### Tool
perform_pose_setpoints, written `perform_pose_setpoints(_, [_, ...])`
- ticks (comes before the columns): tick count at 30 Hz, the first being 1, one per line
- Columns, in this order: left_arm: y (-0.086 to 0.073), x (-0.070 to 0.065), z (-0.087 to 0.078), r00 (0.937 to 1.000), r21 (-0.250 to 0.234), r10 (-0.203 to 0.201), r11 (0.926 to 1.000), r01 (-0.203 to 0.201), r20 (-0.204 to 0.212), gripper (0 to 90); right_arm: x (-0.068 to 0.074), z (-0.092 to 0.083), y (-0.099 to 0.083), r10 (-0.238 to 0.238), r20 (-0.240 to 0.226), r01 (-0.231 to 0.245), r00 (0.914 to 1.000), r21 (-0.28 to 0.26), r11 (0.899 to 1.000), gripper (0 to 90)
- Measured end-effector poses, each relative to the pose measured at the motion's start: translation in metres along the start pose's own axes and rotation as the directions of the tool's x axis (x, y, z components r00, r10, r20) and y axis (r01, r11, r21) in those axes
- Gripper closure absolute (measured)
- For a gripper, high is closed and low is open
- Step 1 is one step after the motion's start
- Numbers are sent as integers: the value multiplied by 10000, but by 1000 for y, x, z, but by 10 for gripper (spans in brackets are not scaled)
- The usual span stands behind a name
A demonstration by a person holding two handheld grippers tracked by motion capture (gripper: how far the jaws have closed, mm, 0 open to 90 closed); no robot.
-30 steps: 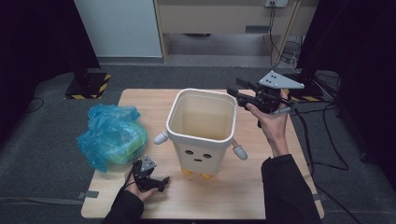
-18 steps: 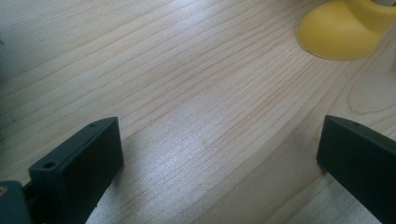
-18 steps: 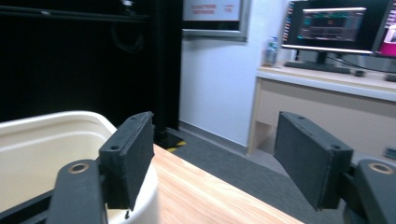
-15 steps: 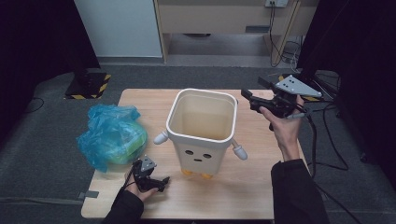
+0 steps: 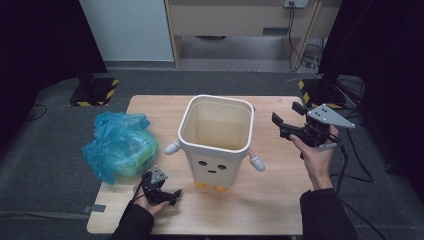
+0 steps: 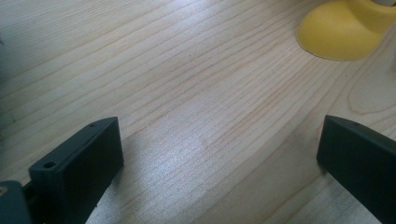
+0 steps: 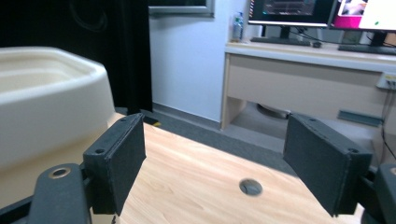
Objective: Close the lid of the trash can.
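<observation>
Now right hand-held gripper [image 5: 281, 125] at frame right, off bin [image 5: 216, 140] rim since earlier frame; jaws just opened wide, empty. Left hand-held gripper [image 5: 162, 192] wide, resting on desk [image 5: 270, 200].

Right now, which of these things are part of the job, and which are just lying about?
In the job:
- white bin
- right gripper, open beside it
- left gripper, open, resting on the table

Lying about:
- blue plastic bag
- desk with monitors
</observation>
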State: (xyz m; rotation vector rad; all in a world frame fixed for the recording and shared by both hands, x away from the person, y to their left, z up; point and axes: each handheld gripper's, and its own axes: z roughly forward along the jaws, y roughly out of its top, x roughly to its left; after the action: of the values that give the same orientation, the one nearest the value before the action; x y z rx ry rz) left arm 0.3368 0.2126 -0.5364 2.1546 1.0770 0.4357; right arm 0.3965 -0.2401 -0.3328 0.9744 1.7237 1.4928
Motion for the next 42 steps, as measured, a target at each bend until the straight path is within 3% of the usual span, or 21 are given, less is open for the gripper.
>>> perform_pose_setpoints(13, [0,0,0,10000,8,-7,10000,7,-10,0,-8,-28,-59,350,479,-365,9982,302,9989,193])
perform_pose_setpoints(17, [0,0,0,10000,8,-7,10000,7,-2,0,-10,-29,-74,366,576,-403,9977,649,9971,199])
perform_pose_setpoints(19, [0,0,0,10000,7,-10,10000,10,-4,0,-10,-28,-87,89,641,-162,9979,1143,9933,199])
perform_pose_setpoints(22, [0,0,0,10000,7,-6,10000,6,-3,0,-11,-26,-109,-242,691,96,9973,2045,9788,196])
perform_pose_setpoints(24, [0,0,0,10000,7,-9,10000,9,-3,0,-13,-27,-121,-167,779,-20,9968,2342,9722,196])
perform_pose_setpoints(29, [0,0,0,10000,2,-11,10000,11,-5,0,-18,-31,-144,214,1039,-490,9944,2710,9613,189])
perform_pose_setpoints(35, [0,0,0,10000,4,-8,10000,8,-5,0,-23,-38,-166,189,1015,-519,9947,3330,9415,171])
perform_pose_setpoints(39, [0,0,0,10000,3,-12,10000,12,-2,0,-28,-43,-182,-36,953,-371,9954,4224,9057,149])
perform_pose_setpoints(42, [0,0,0,10000,-2,-15,10000,15,3,0,-32,-44,-190,172,896,-574,9958,4694,8811,128])
